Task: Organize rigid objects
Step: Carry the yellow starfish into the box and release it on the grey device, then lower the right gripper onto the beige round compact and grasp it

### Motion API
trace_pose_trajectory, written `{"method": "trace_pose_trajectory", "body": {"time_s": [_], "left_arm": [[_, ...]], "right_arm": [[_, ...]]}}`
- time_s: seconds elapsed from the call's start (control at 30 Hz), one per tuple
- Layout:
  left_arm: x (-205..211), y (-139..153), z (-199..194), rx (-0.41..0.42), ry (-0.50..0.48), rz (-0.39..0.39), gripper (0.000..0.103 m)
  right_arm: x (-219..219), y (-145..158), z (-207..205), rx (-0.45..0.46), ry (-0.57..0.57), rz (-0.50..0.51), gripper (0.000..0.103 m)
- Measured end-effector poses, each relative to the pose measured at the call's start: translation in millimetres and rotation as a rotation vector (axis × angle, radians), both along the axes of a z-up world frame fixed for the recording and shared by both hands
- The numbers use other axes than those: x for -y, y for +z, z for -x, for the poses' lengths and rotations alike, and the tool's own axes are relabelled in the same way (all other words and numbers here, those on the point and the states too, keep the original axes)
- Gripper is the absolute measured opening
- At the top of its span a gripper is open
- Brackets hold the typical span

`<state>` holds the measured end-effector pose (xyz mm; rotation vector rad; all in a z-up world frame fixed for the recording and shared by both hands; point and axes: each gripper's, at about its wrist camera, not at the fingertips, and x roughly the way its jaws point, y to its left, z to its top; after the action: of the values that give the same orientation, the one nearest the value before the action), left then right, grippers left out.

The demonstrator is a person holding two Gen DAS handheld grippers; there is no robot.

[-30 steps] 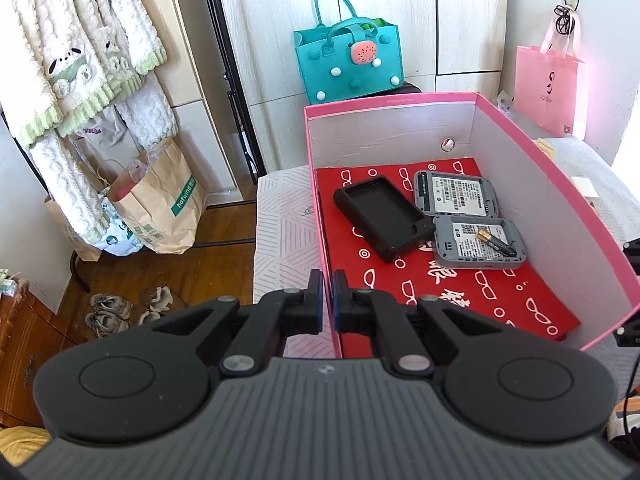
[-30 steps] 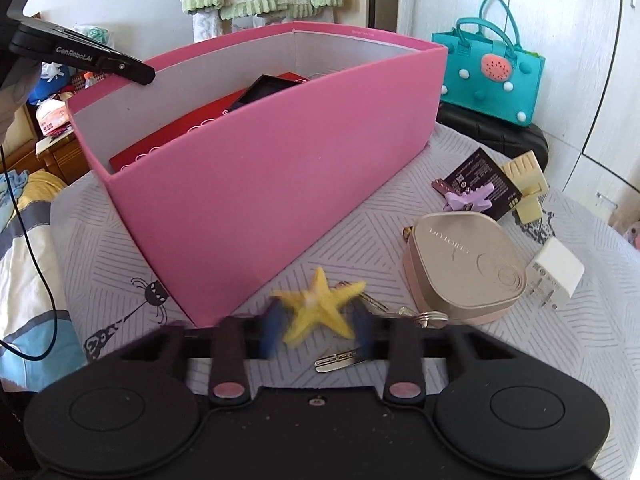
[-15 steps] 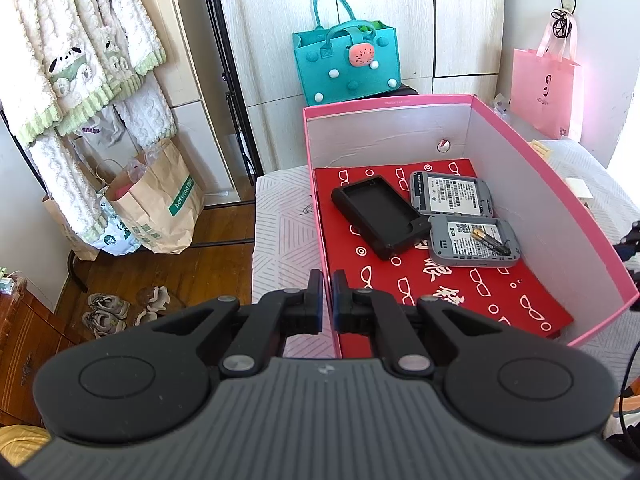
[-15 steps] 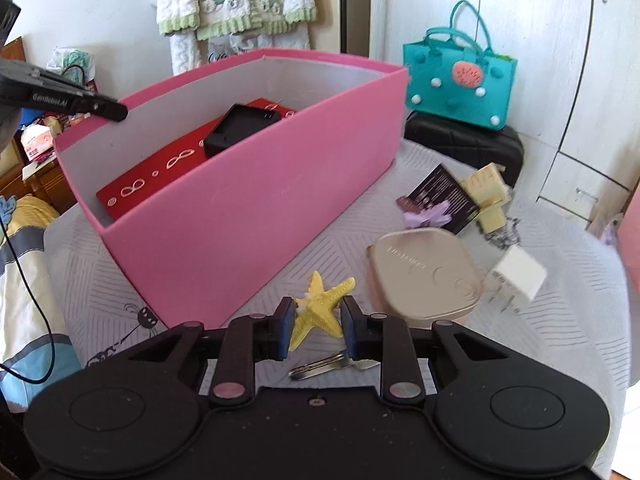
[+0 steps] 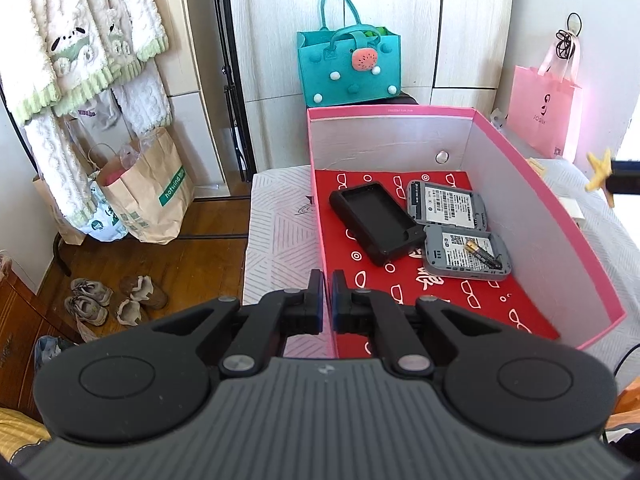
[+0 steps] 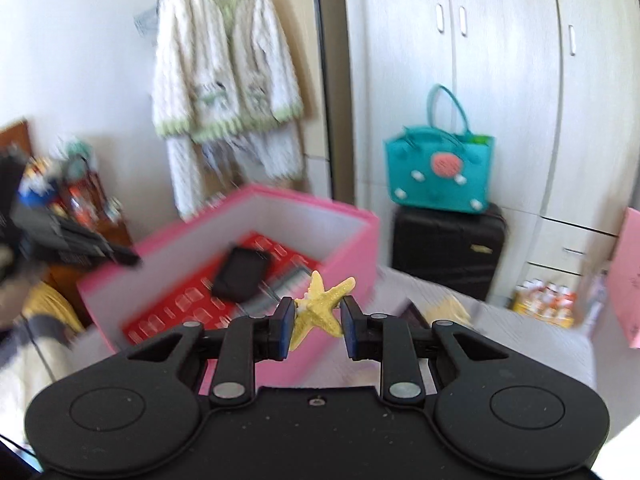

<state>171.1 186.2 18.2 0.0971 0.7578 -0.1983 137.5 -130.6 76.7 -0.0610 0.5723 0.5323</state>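
The right gripper (image 6: 315,320) is pinching a yellow starfish (image 6: 321,309) by its arm tips, in the air beside the pink box (image 6: 352,216). That thin hold could slip and drop it outside. The left gripper (image 5: 327,300) is clamping the box's near wall.

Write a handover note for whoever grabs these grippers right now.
Left gripper: shut, pinching the near wall of the pink cardboard box.
Right gripper: shut on the yellow starfish ornament, held in the air beside the box.
Done: black rectangular case, two grey battery-backed devices and a small battery lie in the box.
Left: drop the starfish in; other items outside the box can't be seen now.
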Motion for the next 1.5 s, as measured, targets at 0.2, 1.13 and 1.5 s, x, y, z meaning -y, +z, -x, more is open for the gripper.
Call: {"method": "trace_pose_trajectory", "body": {"time_s": [0.2, 1.13, 1.5], "left_arm": [[3.4, -1.9, 1.2, 0.014, -0.011, -0.02, 0.003], [-14.3, -4.8, -1.3, 0.007, -0.083, 0.073, 0.005], [-12.4, -4.2, -3.2, -0.011, -0.054, 0.075, 0.005]], "right_arm": [[-41.9, -4.3, -26.7, -0.019, 0.099, 0.017, 0.029], [-78.0, -16.3, -82.0, -0.05, 0.033, 0.241, 0.036], [14.2, -31.0, -18.4, -0.145, -0.118, 0.107, 0.047]]}}
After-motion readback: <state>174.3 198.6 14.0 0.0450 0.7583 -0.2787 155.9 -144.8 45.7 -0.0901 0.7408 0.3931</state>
